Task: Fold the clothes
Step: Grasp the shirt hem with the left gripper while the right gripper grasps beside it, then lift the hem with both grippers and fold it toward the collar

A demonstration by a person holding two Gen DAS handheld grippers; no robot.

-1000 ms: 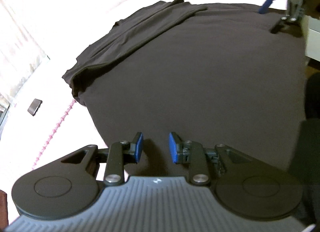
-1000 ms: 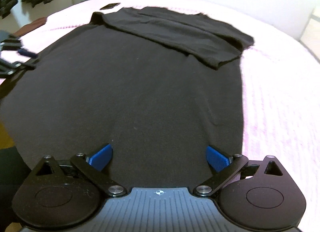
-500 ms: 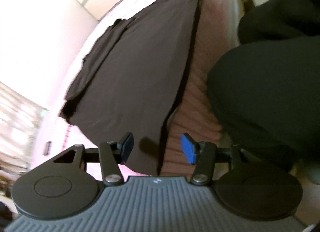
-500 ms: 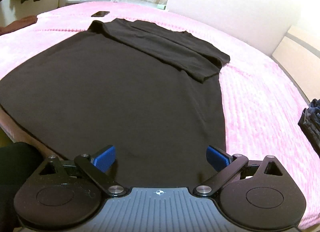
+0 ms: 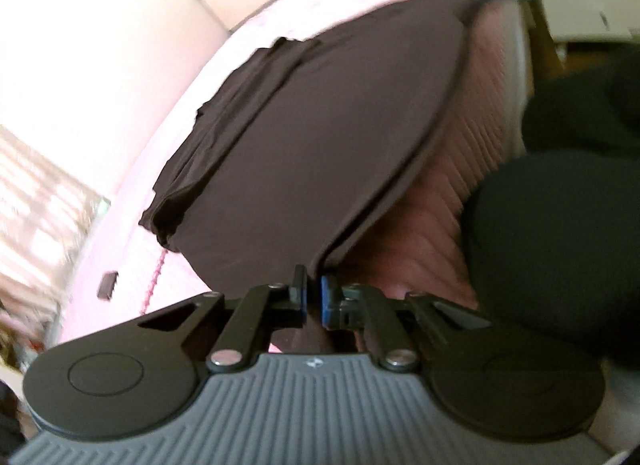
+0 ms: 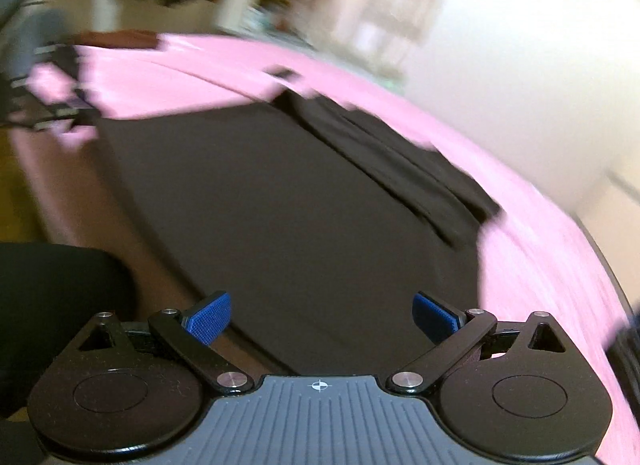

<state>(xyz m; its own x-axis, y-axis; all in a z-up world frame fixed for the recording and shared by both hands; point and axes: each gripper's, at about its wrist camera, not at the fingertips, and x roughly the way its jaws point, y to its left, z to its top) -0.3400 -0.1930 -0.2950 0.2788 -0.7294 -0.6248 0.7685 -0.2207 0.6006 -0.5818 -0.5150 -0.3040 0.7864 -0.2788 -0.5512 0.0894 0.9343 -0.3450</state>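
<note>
Though blurred, no legible writing.

Both views are motion-blurred. The right wrist view smears most: the room behind the pink bed (image 6: 520,233) is streaked and unreadable, while the gripper body near the lens stays sharp. In the left wrist view the window (image 5: 36,201) at the left edge is blown out to white glare, and the wall (image 5: 100,45) washes pale. Light is soft and indoor, fairly bright. The dark garment (image 5: 320,137) loses its detail and reads as a flat mass. Fisheye bending curves the bed edges, and the corners go black.
</note>
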